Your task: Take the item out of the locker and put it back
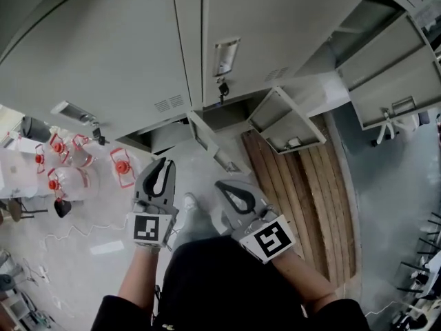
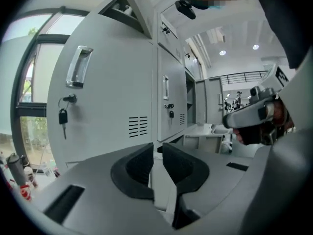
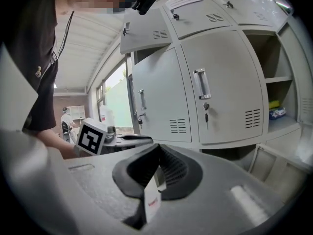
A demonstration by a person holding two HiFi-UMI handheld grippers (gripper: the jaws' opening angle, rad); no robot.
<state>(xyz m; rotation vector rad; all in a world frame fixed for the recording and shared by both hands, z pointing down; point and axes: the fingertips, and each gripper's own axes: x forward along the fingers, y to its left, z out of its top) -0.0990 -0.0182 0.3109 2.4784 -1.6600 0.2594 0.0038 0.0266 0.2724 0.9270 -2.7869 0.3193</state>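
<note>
Both grippers are held side by side in front of a bank of grey lockers (image 1: 124, 61). My left gripper (image 1: 160, 176) points at closed doors; in the left gripper view its jaws (image 2: 157, 153) stand a narrow gap apart with nothing between them. My right gripper (image 1: 239, 198) is shut, and in the right gripper view a small white card with red print (image 3: 152, 200) sits pinched between its pads (image 3: 157, 153). An open locker compartment at the right holds a yellow and blue item (image 3: 276, 110) on its shelf.
Low locker doors (image 1: 286, 123) stand open over a wooden pallet (image 1: 310, 185). Keys hang from closed doors (image 2: 63, 116). Water jugs with red handles (image 1: 69, 167) stand on the floor at the left. An open upper door (image 1: 393, 81) juts out at the right.
</note>
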